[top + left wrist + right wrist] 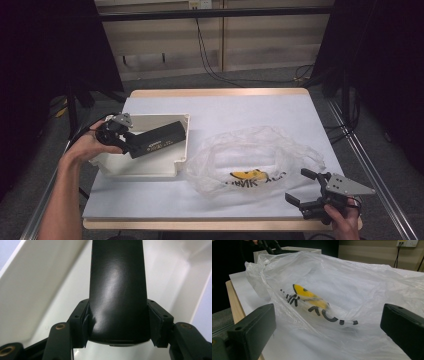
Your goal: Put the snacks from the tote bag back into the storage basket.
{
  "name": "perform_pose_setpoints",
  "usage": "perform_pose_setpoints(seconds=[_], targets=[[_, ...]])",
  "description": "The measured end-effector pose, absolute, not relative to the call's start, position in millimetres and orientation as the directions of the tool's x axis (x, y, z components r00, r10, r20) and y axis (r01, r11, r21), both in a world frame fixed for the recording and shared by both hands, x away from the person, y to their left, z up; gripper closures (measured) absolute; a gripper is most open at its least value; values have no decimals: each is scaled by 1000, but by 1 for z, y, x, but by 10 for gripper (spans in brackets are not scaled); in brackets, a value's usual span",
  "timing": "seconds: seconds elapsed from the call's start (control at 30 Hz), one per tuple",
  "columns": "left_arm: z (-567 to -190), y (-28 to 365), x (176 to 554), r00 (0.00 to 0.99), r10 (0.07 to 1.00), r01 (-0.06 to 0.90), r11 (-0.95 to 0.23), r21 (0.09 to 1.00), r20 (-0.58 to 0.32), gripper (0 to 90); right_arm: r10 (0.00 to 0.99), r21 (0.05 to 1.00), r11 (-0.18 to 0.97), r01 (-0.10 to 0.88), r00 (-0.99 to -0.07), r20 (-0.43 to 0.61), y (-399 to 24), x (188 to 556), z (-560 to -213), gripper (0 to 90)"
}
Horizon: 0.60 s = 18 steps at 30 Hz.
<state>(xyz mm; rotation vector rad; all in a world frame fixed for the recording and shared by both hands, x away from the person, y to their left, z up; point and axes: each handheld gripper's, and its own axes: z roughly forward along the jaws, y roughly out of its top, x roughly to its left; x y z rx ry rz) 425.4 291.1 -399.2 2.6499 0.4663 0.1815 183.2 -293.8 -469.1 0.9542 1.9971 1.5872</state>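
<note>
High view: white table (220, 107); cream tray (150, 167) at its left; crumpled clear plastic bag (260, 157) with yellow and black print beside the tray, to its right. Left gripper (131, 145) over the tray, clamped on a long black box (159, 139). Right gripper (303, 187) at the near right corner, jaws wide, nothing between them.

Left gripper view: black box (117, 290) pinched at its near end between both jaws, tray wall (37, 285) behind.

Right gripper view: bag (337, 290) ahead of the spread jaws, apart from them; tray rim (294, 250) beyond.
</note>
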Motion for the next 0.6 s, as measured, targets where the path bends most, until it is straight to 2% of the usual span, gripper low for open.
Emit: perform_pose_setpoints(seconds=[0.27, 0.6], targets=[[-413, 289, 431, 940, 339, 296, -855, 425, 27, 433, 726, 959, 122, 256, -682, 90, -294, 183, -469, 0], [-419, 281, 443, 949, 314, 291, -891, 349, 11, 431, 726, 958, 123, 260, -681, 91, -293, 183, -469, 0]])
